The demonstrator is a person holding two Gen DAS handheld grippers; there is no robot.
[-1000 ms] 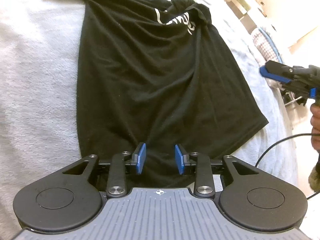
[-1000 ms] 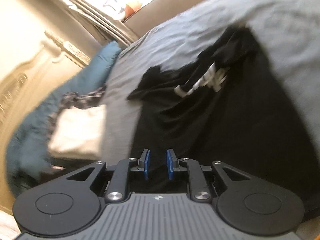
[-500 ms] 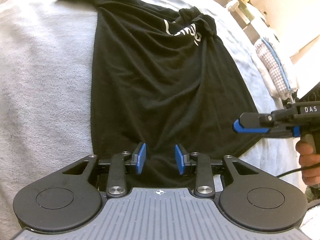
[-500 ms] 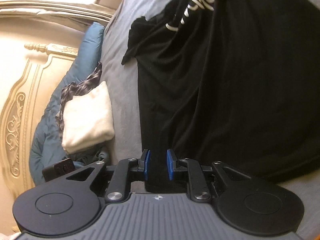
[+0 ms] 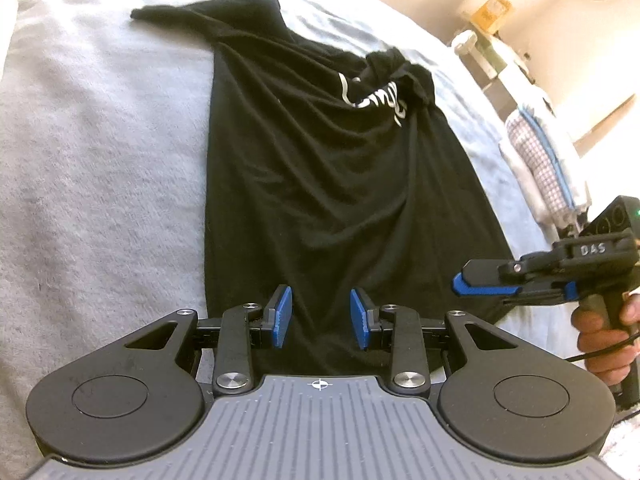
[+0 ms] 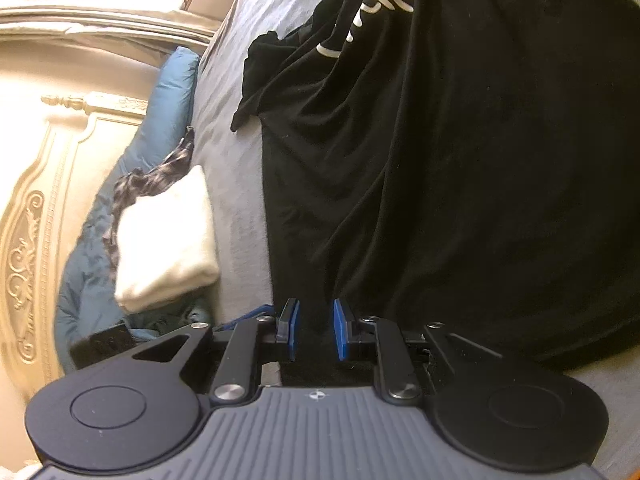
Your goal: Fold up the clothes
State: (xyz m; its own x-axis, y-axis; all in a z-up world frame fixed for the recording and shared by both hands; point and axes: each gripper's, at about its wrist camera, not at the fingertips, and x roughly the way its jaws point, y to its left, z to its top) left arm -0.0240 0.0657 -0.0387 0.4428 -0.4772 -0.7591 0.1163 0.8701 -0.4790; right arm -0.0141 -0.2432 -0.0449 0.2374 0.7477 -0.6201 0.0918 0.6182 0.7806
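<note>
The black cotton T-shirt with white lettering (image 5: 320,168) lies rumpled and unfolded on the grey fleece bed cover (image 5: 100,152) — folding barely begun. Both claws — left (image 5: 320,318), right (image 6: 316,330) — stand narrowly parted at its hem, gripping nothing visible.

A home bedroom: a grey-covered bed (image 5: 100,168) and carved cream headboard (image 6: 36,216).
</note>
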